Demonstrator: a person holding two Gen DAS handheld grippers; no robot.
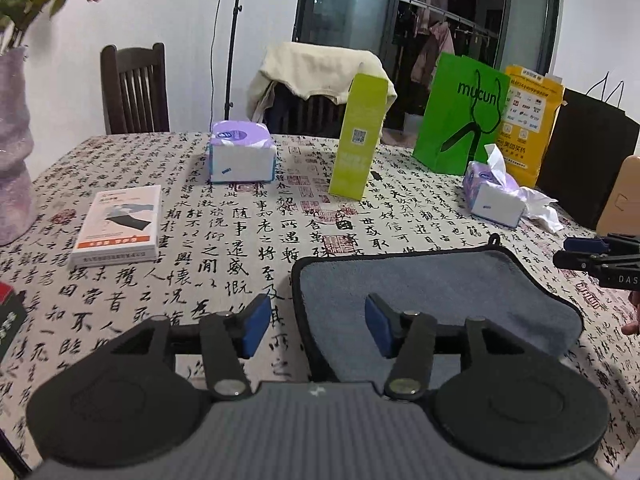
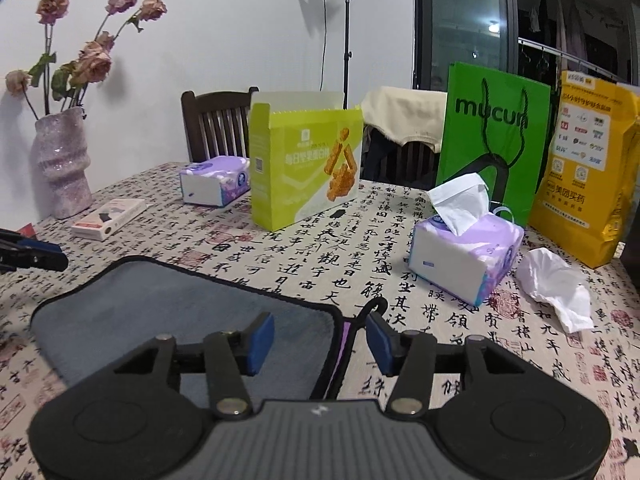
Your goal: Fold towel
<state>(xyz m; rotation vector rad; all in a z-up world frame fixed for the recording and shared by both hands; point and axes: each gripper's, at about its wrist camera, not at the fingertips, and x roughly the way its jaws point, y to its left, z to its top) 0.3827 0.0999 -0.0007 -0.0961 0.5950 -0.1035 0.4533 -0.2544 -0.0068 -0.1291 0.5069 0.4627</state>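
Since the towel point(image 1: 432, 292) lies flat on the tabletop point(image 1: 224, 240), each gripper waits at one of its near corners, ready to lift an edge. On the left gripper point(image 1: 316, 326) the blue fingers point(image 1: 256, 326) stand wide apart and hold nothing; the towel's left edge runs between them, just ahead. On the right gripper point(image 2: 320, 338) the fingers point(image 2: 260, 338) are also spread and empty, and the towel's right corner with its small black loop point(image 2: 374, 306) sits between them. I think this spot is picked so both corners can be pinched together and pulled over. Past the fingers stand a tissue pack point(image 2: 464, 256) with a crumpled tissue point(image 2: 556, 284) beside it, a yellow-green box point(image 2: 304, 164) and a green bag point(image 2: 496, 140), all well away from the towel, so folding has room.
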